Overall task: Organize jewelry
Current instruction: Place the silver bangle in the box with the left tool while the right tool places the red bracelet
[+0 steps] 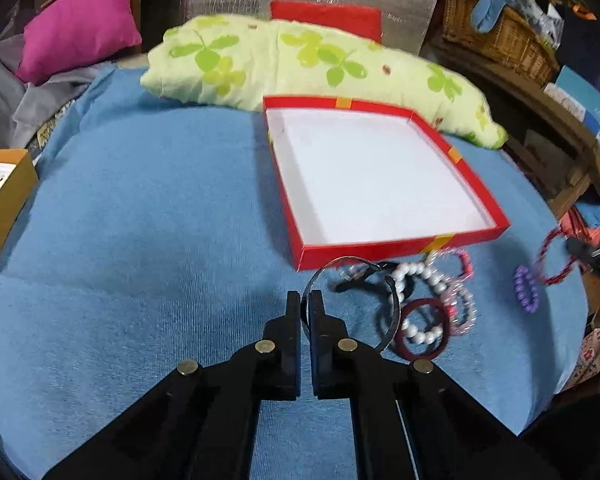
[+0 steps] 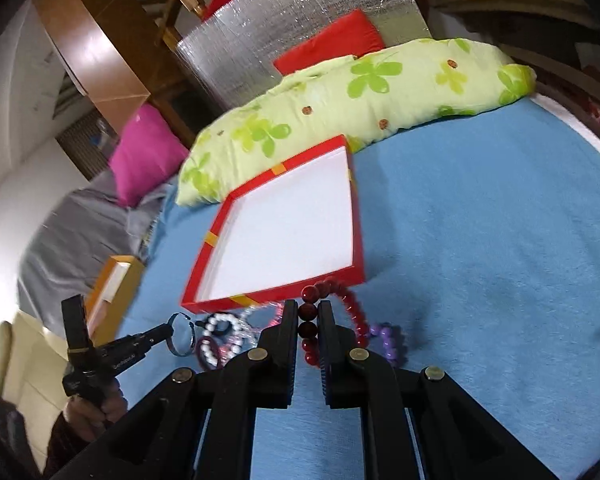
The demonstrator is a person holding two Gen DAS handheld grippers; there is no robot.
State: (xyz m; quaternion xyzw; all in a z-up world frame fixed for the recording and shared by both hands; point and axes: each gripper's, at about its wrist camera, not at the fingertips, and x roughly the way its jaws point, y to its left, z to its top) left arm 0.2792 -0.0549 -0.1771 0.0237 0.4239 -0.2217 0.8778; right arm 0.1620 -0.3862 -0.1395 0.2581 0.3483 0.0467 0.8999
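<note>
Both jaws pinching jewelry, red box (image 1: 404,246) just ahead.
Left gripper (image 1: 306,300) clamps silver bangle (image 1: 350,300), right gripper (image 2: 308,314) red bead bracelet (image 2: 340,300); lift clear, prob. release w/ jaws over box.

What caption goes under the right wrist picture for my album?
Right claw pinches a red bead bracelet beside the empty red cardboard box on the blue blanket.

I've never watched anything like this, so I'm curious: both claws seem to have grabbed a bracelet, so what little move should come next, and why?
Probably carry both pieces forward over the red box and let go. The left claw is shut on the silver bangle, the right claw on the red bead bracelet, and the open box just beyond them shows only its white floor.
</note>
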